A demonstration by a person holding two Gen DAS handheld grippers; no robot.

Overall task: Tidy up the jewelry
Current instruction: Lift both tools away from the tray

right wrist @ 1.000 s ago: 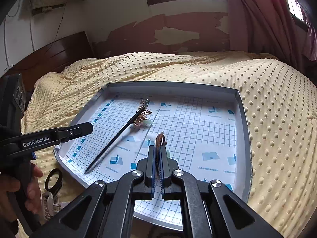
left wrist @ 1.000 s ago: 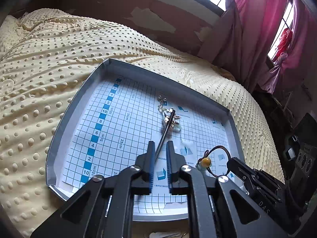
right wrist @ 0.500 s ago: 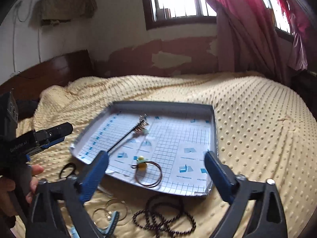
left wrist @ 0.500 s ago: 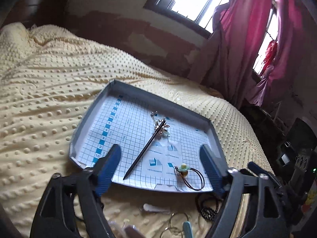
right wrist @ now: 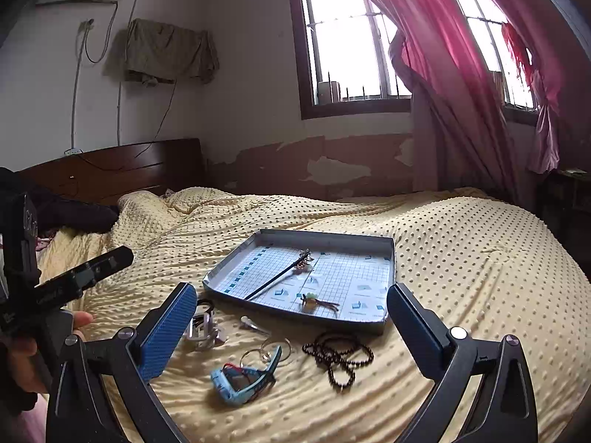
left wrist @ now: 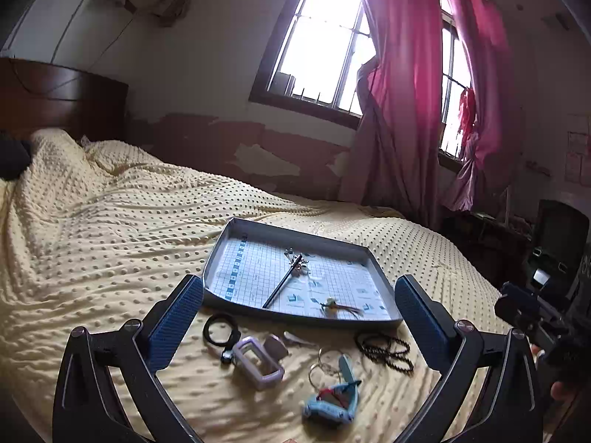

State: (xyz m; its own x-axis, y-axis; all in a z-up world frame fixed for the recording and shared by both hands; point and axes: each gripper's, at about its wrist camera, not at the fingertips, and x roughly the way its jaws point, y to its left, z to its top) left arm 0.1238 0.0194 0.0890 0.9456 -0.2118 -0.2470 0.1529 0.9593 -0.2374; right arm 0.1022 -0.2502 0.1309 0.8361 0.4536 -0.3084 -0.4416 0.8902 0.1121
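A grey tray (left wrist: 295,315) (right wrist: 389,258) with a grid sheet lies on the yellow bedspread. In it rest a black hairpin (left wrist: 282,286) (right wrist: 275,280) with a jewelled head and a brown cord bracelet with a bead (left wrist: 338,307) (right wrist: 319,301). On the bed in front lie a dark bead bracelet (left wrist: 386,347) (right wrist: 338,356), a blue watch (left wrist: 332,400) (right wrist: 240,380), metal rings (left wrist: 327,360) (right wrist: 271,350), a black hair tie (left wrist: 221,328) and a lilac watch (left wrist: 258,363). My left gripper (left wrist: 299,321) and right gripper (right wrist: 291,330) hang wide open above these, holding nothing.
A small silver clip (left wrist: 297,339) (right wrist: 253,325) lies by the tray's front edge. A dark headboard (right wrist: 110,170) stands at the left, red curtains (left wrist: 406,92) and a window at the back. A hand (right wrist: 22,354) holds the left gripper's body.
Both grippers opened, letting go of the hairpin and the cord bracelet in the tray, then drew back and up from it. More of the bed and the loose jewelry came into view.
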